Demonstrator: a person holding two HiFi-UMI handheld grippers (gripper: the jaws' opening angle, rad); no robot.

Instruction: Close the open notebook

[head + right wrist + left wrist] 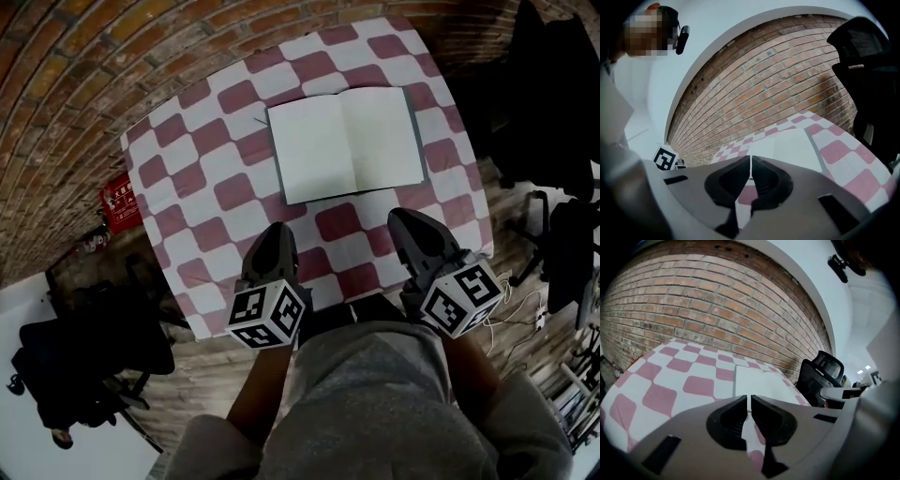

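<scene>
An open notebook (pixel 345 142) with blank white pages and a dark cover edge lies flat on the red-and-white checked tablecloth (pixel 187 202), towards the far right of the table. My left gripper (pixel 272 239) hovers over the near table edge, short of the notebook's left page, jaws shut with nothing between them. My right gripper (pixel 410 225) sits just below the notebook's right page, also shut and empty. The notebook (pixel 757 380) shows ahead in the left gripper view, and the notebook (pixel 792 143) also lies ahead in the right gripper view.
A brick wall (pixel 103 84) runs behind the table. Black office chairs stand at the right (pixel 553 103) and lower left (pixel 80 361). A red box (pixel 120 202) lies on the floor at the table's left. Cables trail on the floor at the right.
</scene>
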